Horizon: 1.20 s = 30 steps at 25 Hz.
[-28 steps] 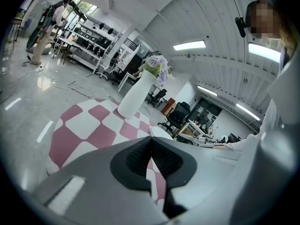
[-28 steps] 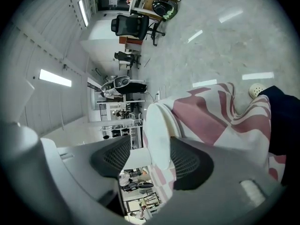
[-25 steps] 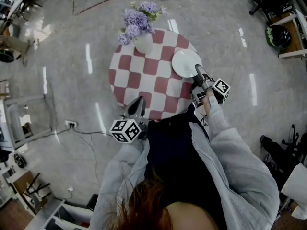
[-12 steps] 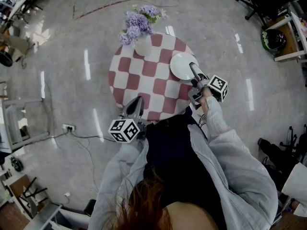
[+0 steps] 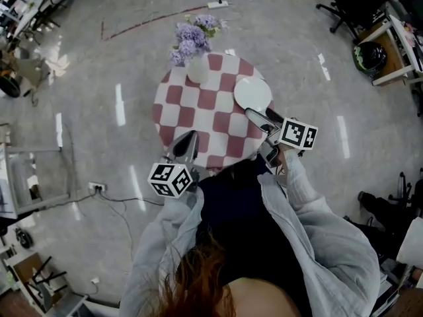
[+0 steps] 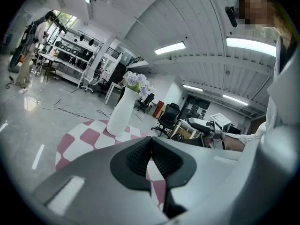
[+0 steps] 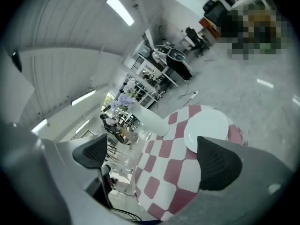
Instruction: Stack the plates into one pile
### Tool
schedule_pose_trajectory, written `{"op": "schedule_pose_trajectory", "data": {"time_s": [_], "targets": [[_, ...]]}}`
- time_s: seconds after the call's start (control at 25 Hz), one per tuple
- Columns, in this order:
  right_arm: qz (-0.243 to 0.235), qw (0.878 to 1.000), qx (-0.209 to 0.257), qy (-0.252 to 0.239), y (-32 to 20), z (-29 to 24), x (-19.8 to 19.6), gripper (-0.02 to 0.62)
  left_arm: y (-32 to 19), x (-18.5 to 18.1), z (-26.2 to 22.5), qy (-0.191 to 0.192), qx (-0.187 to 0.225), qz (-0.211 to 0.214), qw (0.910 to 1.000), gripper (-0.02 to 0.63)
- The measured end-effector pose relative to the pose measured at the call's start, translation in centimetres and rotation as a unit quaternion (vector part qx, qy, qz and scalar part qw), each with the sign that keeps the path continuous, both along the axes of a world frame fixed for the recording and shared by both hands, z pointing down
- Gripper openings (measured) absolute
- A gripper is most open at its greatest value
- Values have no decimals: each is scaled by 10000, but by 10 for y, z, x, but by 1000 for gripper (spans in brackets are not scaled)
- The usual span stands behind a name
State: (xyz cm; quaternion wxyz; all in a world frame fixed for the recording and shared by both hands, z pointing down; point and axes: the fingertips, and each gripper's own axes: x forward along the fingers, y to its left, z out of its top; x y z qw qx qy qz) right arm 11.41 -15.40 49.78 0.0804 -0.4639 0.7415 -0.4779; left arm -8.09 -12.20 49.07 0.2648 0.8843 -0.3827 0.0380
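A white plate (image 5: 252, 93) lies at the right edge of the round table with the red-and-white check cloth (image 5: 198, 111); I cannot tell whether more than one plate is piled there. My right gripper (image 5: 260, 115) hovers just on the near side of it, off the plate. Its jaws have just been opening and stand wide, with nothing between them. In the right gripper view the plate (image 7: 206, 128) shows beyond the gripper (image 7: 157, 156). My left gripper (image 5: 187, 140) is shut and empty over the table's near edge, its pads meeting in its own view (image 6: 151, 154).
A white vase of purple flowers (image 5: 195, 68) stands at the table's far edge, also seen as the vase (image 6: 121, 111). A power strip and cable (image 5: 217, 4) lie on the grey floor beyond. Office chairs (image 5: 353, 2) and shelves ring the room.
My right gripper has come off the plate's near rim, lifted toward me and rolled, and its jaws have spread wide. The left gripper has risen slightly.
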Motion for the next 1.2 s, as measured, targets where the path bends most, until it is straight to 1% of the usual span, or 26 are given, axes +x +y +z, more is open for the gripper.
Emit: {"op": "schedule_pose_trajectory", "data": {"time_s": [0.08, 0.16, 0.32, 0.44, 0.52, 0.6, 0.68, 0.76, 0.84, 0.88, 0.96, 1.0, 1.04, 1.12, 1.2], "targets": [[-82, 9988, 301, 375, 7, -19, -4, 589, -2, -2, -11, -20, 113, 42, 9999, 6], [-75, 9964, 562, 636, 13, -37, -4, 588, -3, -3, -21, -75, 198, 79, 9997, 7], [-116, 9870, 1009, 1248, 26, -64, -6, 579, -2, 0, -46, -108, 480, 211, 9986, 7], [-82, 9788, 1275, 1600, 35, -75, -8, 548, 1, 7, -60, -377, 831, 420, 9949, 8], [-66, 9749, 1349, 1768, 40, -75, -9, 535, 5, 12, -64, -644, 1055, 570, 9907, 8], [-13, 9697, 1410, 1993, 44, -75, -8, 508, 8, 16, -65, -811, 1197, 675, 9872, 8], [120, 9609, 1521, 2312, 48, -77, -4, 447, 10, 18, -67, -813, 1242, 727, 9862, 8], [293, 9482, 1661, 2693, 51, -81, 2, 373, 10, 19, -69, -748, 1241, 745, 9866, 8], [474, 9338, 1799, 3055, 56, -86, 9, 264, 11, 20, -69, -679, 1212, 749, 9875, 8], [550, 9277, 1857, 3190, 58, -88, 11, 195, 11, 20, -70, -631, 1193, 746, 9880, 8], [656, 9216, 1912, 3312, 62, -91, 16, 87, 11, 22, -71, -541, 1165, 741, 9889, 8], [697, 9218, 1907, 3303, 63, -90, 18, 37, 11, 23, -72, -520, 1157, 744, 9891, 8], [726, 9231, 1888, 3271, 64, -90, 19, 2, 12, 24, -71, -515, 1150, 752, 9892, 8], [727, 9257, 1830, 3230, 66, -86, 21, 2, 12, 25, -71, -494, 1132, 768, 9894, 8], [716, 9249, 1741, 3304, 67, -82, 23, 2, 12, 27, -72, -430, 1115, 771, 9898, 8]]}}
